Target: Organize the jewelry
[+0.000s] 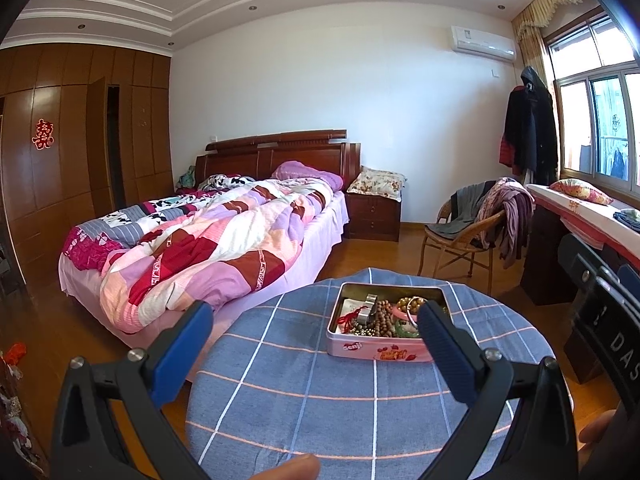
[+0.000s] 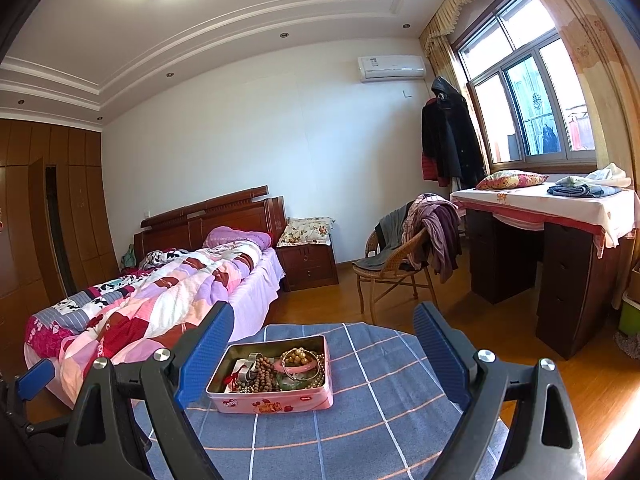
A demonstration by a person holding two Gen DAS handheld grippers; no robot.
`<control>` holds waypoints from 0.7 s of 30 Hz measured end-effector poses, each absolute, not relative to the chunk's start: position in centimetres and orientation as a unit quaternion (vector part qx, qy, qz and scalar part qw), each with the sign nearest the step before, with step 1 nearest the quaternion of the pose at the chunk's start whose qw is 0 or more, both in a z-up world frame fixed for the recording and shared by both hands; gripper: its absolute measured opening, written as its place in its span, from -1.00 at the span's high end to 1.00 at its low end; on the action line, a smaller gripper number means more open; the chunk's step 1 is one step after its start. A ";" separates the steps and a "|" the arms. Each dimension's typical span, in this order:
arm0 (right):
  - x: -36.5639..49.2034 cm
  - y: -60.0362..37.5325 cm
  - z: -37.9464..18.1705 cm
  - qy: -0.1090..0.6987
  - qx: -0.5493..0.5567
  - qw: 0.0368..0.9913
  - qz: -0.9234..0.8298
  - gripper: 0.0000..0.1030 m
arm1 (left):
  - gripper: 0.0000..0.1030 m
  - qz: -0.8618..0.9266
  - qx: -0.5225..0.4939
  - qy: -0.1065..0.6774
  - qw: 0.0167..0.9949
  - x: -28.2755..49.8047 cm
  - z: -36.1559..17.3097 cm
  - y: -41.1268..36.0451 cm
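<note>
A pink tin box sits open on a round table with a blue checked cloth. It holds a jumble of jewelry: brown wooden beads, gold beads, a pink bangle and a metal watch. My left gripper is open and empty above the near side of the table, its right finger in front of the box's right corner. My right gripper is open and empty, held above and just short of the box.
A bed with a patchwork quilt stands to the left. A wicker chair with clothes and a desk under the window stand to the right. The right gripper's body shows at the left wrist view's right edge.
</note>
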State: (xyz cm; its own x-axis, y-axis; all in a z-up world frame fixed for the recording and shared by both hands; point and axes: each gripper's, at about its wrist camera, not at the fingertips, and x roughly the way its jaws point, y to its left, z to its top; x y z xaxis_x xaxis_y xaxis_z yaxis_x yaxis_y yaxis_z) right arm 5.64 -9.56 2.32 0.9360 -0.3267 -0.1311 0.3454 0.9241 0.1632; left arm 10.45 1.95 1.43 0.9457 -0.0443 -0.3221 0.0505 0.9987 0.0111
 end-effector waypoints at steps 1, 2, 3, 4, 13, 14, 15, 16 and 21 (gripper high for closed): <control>5.6 -9.6 2.4 0.050 0.092 0.980 -0.171 -0.78 | -1.00 -0.023 0.011 0.162 0.986 10.5 1.4 1.9; 5.6 -9.6 2.4 0.050 0.092 0.980 -0.171 -0.78 | -1.00 -0.022 0.012 0.162 0.986 10.4 1.5 1.8; 5.7 -9.6 2.4 0.050 0.091 0.980 -0.171 -0.78 | -1.00 -0.022 0.013 0.162 0.987 10.5 1.5 1.8; 5.6 -9.6 2.4 0.049 0.091 0.980 -0.172 -0.78 | -1.00 -0.023 0.015 0.161 0.987 10.5 1.5 1.8; 5.4 -9.5 2.3 0.046 0.093 0.979 -0.174 -0.78 | -1.00 -0.022 0.012 0.161 0.987 10.4 1.5 1.7; 5.4 -9.5 2.3 0.046 0.093 0.979 -0.174 -0.78 | -1.00 -0.022 0.012 0.161 0.987 10.5 1.5 1.7; 5.4 -9.5 2.3 0.046 0.093 0.979 -0.173 -0.78 | -1.00 -0.023 0.012 0.161 0.987 10.4 1.5 1.6; 5.4 -9.5 2.3 0.045 0.093 0.979 -0.173 -0.78 | -1.00 -0.023 0.013 0.160 0.987 10.4 1.5 1.6; 5.4 -9.4 2.3 0.047 0.092 0.979 -0.175 -0.78 | -1.00 -0.004 0.026 0.136 0.990 9.8 1.6 1.4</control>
